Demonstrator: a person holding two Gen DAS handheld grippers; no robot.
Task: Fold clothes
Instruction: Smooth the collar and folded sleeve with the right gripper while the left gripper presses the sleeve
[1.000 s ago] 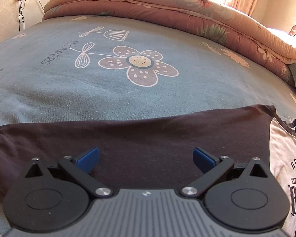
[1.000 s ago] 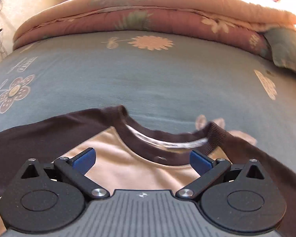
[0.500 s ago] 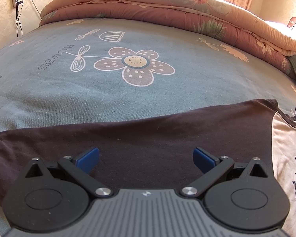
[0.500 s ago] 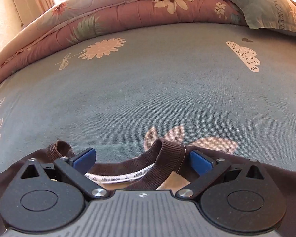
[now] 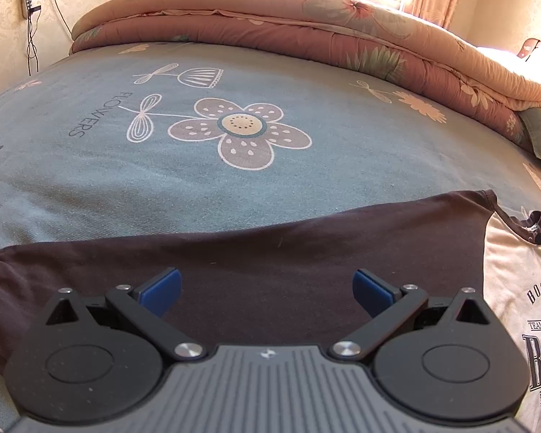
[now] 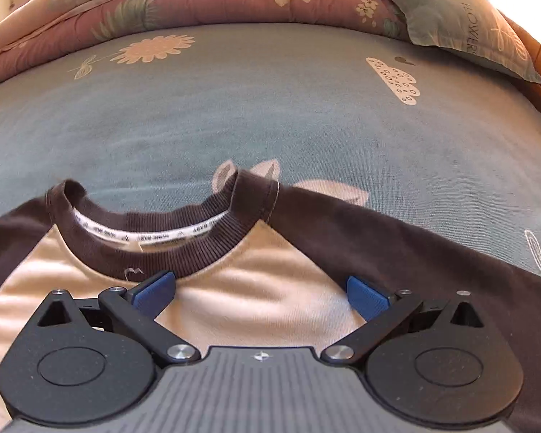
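Both grippers' fingers gape wide, empty: left gripper (image 5: 267,288) over the cream-and-brown cotton raglan shirt's (image 6: 270,288) dark sleeve (image 5: 270,245), right gripper (image 6: 261,294) below its ribbed collar (image 6: 155,249). Folding seems unstarted; next, pinching the sleeve.

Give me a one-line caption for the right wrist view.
Open right gripper poised over the cream chest of a brown-sleeved shirt, just below its ribbed collar.
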